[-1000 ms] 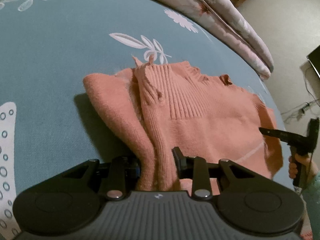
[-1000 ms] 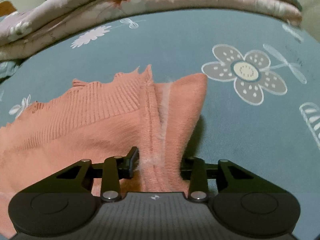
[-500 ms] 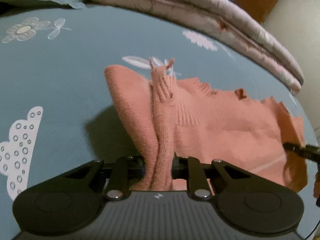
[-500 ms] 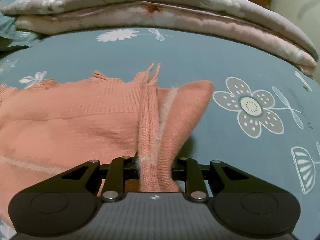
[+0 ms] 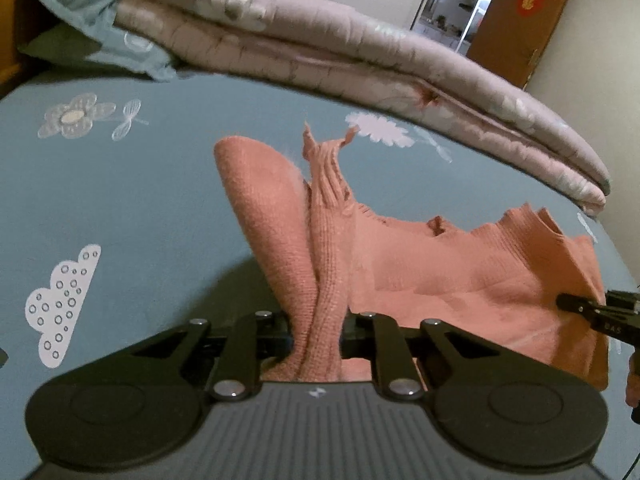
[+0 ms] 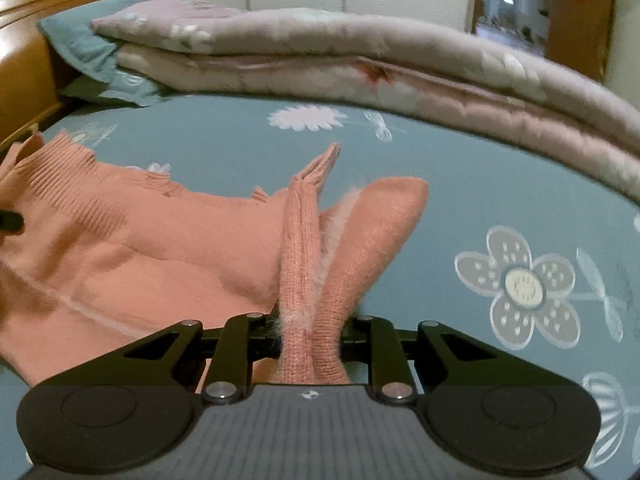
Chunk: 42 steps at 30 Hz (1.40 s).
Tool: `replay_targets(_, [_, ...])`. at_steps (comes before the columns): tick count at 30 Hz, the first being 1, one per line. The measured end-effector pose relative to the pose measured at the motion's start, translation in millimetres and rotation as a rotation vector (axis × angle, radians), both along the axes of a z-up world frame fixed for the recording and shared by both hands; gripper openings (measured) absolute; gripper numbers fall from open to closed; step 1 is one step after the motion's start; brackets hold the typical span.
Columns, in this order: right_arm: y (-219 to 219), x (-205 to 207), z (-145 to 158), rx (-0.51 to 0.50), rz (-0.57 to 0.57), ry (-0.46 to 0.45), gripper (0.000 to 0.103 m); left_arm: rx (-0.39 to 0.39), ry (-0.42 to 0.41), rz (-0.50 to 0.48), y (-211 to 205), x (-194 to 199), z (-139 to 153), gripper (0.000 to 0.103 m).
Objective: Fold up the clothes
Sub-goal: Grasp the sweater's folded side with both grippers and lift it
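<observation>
We have only begun: left tongs (image 5: 318,330) and right tongs (image 6: 310,332) each pinch a bunched edge of the pink knit sweater (image 5: 460,276), lifted ahead above the bed (image 5: 160,208), no fold laid.

Teal flowered bed (image 5: 152,200) under pink sweater (image 5: 440,272), folded quilt (image 5: 360,56).

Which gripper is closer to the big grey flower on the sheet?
Right. The right gripper holds the sweater just beside the flower; the left gripper is at the sweater's far side.
</observation>
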State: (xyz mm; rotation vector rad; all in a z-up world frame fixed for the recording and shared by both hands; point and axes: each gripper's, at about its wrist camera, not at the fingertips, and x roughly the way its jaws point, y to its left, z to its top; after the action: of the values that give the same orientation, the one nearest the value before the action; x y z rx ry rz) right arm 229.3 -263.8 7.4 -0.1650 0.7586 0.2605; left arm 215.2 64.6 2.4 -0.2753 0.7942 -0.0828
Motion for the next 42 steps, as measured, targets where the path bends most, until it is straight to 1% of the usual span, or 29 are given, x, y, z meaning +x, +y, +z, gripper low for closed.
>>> replay_targets(3, [17,-2,15,-0.028,0.042,-0.015,0.023,-0.021,-0.023,-0.013,2,-11,11,0.015])
replay_targets(9, [64,-3,46,-0.148,0.133,-0.040,0.023,-0.068,-0.070,-0.043,26,-33,30,0.015])
replay_targets(14, [122,-5,60,-0.267,0.211,-0.055,0.022,-0.091,-0.122,-0.064,64,-62,40,0.015])
replay_targets(18, [178,-8,67,-0.312,0.271,-0.058,0.022,-0.098,-0.155,-0.043,107,-89,44,0.015])
replay_targets(22, [246,-6,70,-0.345,0.347,-0.064,0.022,-0.102,-0.189,0.028,159,-121,48,0.015])
replay_targets(25, [300,3,71,-0.371,0.412,-0.081,0.022,-0.086,-0.219,0.097,196,-147,54,0.015])
replay_targets(29, [373,17,72,-0.368,0.498,-0.110,0.022,-0.058,-0.256,0.201,240,-182,62,0.015])
replay_targets(34, [456,37,69,-0.333,0.590,-0.140,0.022,-0.039,-0.294,0.321,277,-217,63,0.015])
replay_targets(42, [539,75,78,-0.300,0.675,-0.150,0.022,-0.070,-0.336,0.480,315,-255,51,0.015])
